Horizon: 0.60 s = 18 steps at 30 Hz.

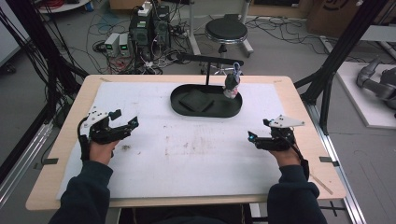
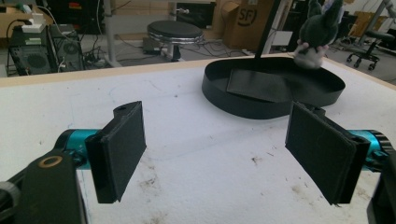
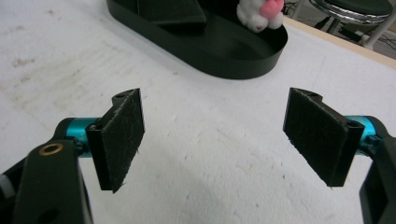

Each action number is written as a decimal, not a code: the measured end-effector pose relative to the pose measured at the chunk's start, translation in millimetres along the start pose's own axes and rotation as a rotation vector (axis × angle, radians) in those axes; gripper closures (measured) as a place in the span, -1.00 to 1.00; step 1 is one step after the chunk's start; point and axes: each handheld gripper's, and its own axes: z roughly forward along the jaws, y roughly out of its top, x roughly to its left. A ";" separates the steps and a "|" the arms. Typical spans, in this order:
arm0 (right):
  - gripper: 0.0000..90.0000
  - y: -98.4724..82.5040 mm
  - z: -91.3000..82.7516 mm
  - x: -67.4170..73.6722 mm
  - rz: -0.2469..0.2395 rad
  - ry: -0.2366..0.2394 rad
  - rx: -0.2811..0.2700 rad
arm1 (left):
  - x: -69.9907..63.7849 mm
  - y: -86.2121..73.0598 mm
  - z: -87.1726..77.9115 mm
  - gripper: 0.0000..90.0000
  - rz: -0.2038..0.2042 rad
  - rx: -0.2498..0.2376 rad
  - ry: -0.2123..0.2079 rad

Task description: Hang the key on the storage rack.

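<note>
Your left gripper (image 1: pixel 122 125) and right gripper (image 1: pixel 258 136) hang spread and empty over the table (image 1: pixel 196 154), probably readying a reach; the plush toy (image 1: pixel 231 86) stands at the right end of the black tray (image 1: pixel 184 110), well apart from both

My high view looks down on the table (image 1: pixel 299 177) from my side. Both gripper views sit low, facing the black tray (image 1: pixel 180 106) (image 2: pixel 219 100) (image 3: pixel 243 65), which all share.

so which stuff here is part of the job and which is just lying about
Job:
left gripper, open
right gripper, open
black oval tray
plush toy at the tray's right end
dark flat pad in the tray

Lying about:
stool
computer towers
</note>
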 end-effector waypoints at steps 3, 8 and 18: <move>-0.53 -1.4 -1.9 0.3 0.001 -0.009 0.013 | -1.5 1.1 -1.6 -0.56 0.012 -0.005 -0.002; -0.53 -4.9 -2.8 0.7 0.015 -0.009 0.014 | -2.8 -0.9 -2.6 -0.56 0.011 0.001 -0.004; -0.53 -8.1 -3.1 -3.6 0.018 -0.029 0.015 | -5.3 -2.3 -0.1 -0.56 0.019 0.010 -0.012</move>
